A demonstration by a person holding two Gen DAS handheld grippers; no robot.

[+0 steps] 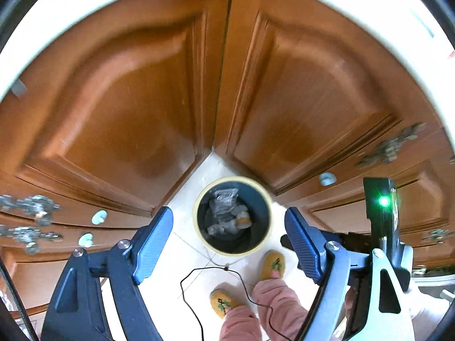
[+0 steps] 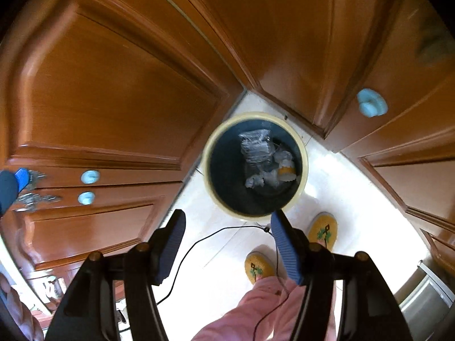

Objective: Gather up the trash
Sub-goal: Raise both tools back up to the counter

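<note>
Both grippers hang above the bin (image 1: 199,213), jaws wide and empty; crumpled trash (image 2: 264,159) lies inside it. Only the left gripper (image 1: 229,240) view shows a green light (image 1: 384,201) right of the bin, only the right gripper (image 2: 227,244) view a steel appliance (image 2: 423,298)

Strong light glares off the pale tiled floor (image 2: 327,182), nearly washing it out. The glossy orange-brown wooden cabinet doors (image 1: 136,108) bow hard at the fisheye edges and smear with blur; corners go black.
</note>
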